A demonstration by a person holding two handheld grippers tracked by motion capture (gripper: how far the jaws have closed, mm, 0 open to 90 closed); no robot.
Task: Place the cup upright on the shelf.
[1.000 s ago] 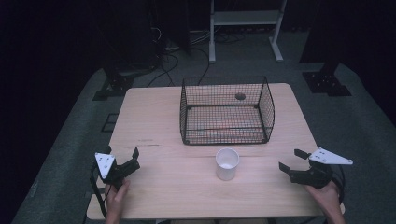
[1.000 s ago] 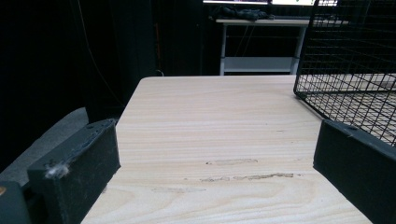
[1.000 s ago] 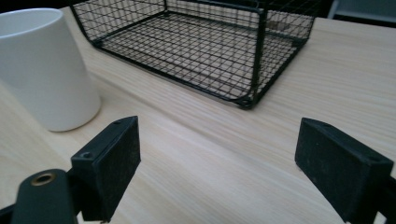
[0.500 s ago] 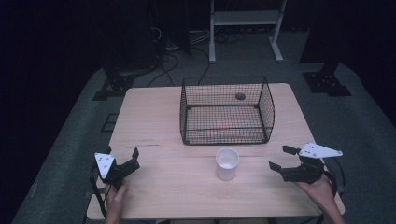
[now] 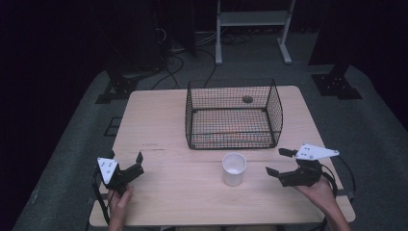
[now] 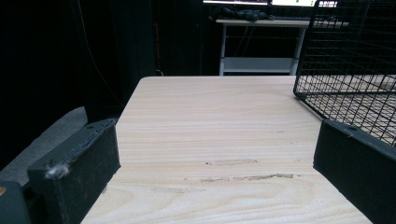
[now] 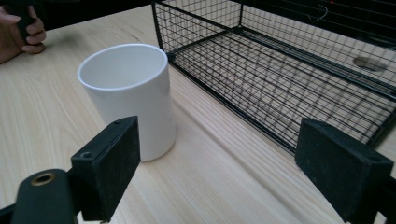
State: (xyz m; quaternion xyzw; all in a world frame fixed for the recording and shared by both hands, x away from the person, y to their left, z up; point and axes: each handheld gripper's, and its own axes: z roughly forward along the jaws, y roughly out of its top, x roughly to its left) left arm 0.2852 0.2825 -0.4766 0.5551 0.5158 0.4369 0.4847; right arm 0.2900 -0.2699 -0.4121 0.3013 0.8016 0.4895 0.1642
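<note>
From the high view, your right gripper hung just above the table near its right edge, jaws spread with nothing between them and pointed leftward at the white cup, which stood upright on the bare wood just in front of the wire basket, near it but apart. That placement made sense to me: the cup sat in open space, so you could come at it from the side without the basket's wall getting in the way. Your left gripper waited near the front left corner, well apart from the cup, jaws likewise spread and empty, I judge to keep it clear of the approach. In the left gripper view, your two black pads stood wide with plain table between them, and the basket's near corner rose at the right, so that tool was aimed past the basket and not at anything to grasp. In the right gripper view, the cup stood just beyond your left-hand pad, off to one side and not yet between the jaws, while the basket stretched behind it, empty apart from a small dark mark seen through the mesh. Your line needed to swing toward the cup before closing.
</note>
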